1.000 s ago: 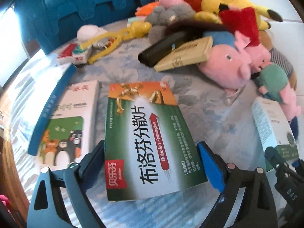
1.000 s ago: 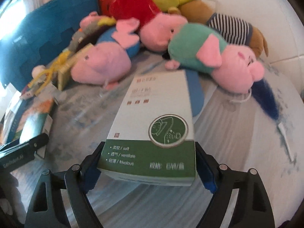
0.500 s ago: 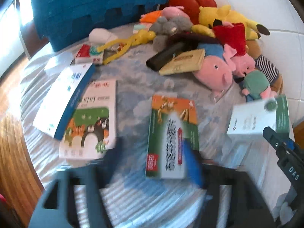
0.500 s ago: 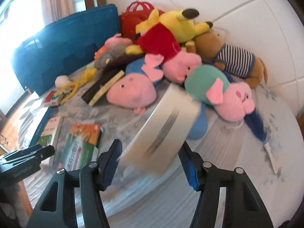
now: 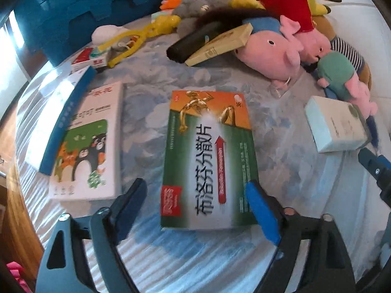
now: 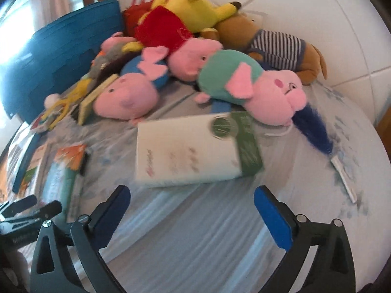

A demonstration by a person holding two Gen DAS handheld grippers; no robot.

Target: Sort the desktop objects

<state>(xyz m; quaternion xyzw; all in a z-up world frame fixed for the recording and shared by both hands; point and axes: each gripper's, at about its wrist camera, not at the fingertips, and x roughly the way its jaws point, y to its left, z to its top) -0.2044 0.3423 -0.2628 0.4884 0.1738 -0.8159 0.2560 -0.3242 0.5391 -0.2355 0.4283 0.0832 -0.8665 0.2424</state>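
Note:
A green-and-orange medicine box lies flat on the pale blue tablecloth. Its near end sits between the jaws of my left gripper, which are opening. There is a gap at the left pad. A white box with a green end lies crosswise on the cloth just beyond my right gripper. Those jaws are opening too, with nothing between them. The same white box shows at the right of the left wrist view.
A heap of plush toys fills the back by the tiled wall. A blue foam stack stands at the back left. A white cartoon-print box, a blue-edged box, a tan box and a yellow toy lie around.
The white box was pinched and tilted in the right jaws; now it lies flat and crosswise, free of them. Both pairs of jaws have spread. The green box is back on the cloth.

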